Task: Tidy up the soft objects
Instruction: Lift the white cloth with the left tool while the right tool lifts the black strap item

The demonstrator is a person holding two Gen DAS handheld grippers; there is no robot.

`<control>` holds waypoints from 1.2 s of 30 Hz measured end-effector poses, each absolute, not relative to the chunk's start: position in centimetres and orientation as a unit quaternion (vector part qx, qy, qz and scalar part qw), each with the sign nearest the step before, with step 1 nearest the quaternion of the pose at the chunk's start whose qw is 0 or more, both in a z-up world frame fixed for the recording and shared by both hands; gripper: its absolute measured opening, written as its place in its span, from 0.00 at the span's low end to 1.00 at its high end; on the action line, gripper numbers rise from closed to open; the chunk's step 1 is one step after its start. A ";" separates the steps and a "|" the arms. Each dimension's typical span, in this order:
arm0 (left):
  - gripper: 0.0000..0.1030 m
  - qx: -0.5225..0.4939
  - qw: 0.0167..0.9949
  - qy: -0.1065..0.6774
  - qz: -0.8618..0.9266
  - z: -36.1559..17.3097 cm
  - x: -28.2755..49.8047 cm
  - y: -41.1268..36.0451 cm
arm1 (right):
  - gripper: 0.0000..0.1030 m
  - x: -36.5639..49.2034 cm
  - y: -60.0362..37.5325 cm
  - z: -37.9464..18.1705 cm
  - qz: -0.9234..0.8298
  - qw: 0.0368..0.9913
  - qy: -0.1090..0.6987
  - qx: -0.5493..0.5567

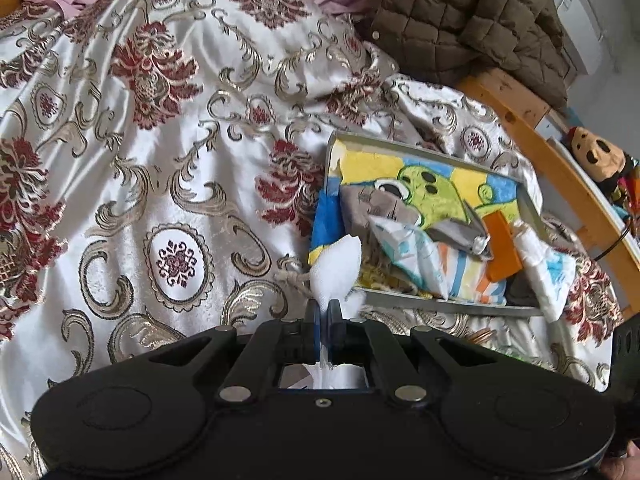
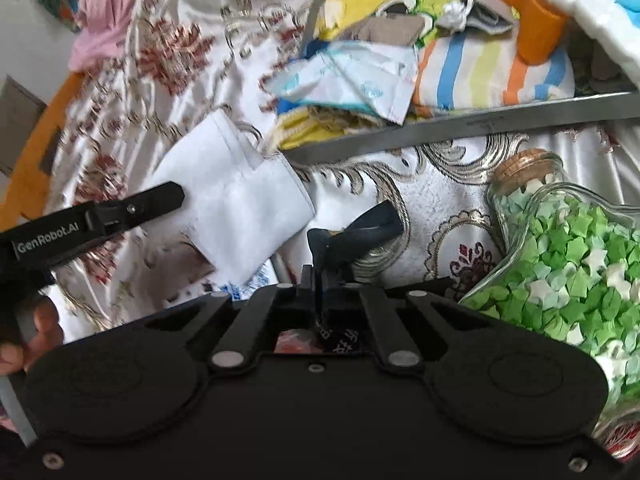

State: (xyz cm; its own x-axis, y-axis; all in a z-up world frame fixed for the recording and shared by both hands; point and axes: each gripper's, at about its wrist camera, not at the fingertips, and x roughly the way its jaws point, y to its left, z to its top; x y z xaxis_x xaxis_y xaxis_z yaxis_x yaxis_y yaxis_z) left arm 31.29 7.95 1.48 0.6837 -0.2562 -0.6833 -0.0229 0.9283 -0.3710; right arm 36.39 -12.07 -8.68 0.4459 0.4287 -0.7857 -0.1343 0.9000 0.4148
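Your left gripper (image 1: 323, 307) pinches a white cloth (image 1: 336, 270); your right gripper (image 2: 320, 276) clamps a dark fabric strip (image 2: 360, 228), tray (image 2: 460, 130) at twelve o'clock.

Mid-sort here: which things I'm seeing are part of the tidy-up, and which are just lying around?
Job items:
white cloth in left gripper
dark fabric strip in right gripper
tray of folded cloths

Lying about:
glass jar of paper stars
quilted jacket
plush toy

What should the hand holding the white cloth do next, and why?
Probably carry the white cloth a little to the right, over the metal tray, then let go. The left gripper is shut on it just outside the tray's near rim, and the other soft things already lie inside.
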 end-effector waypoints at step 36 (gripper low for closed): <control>0.02 -0.182 0.901 0.389 -0.064 2.8 29.7 7.5 | 0.00 36.3 -9.8 -10.0 0.150 0.844 0.510 0.063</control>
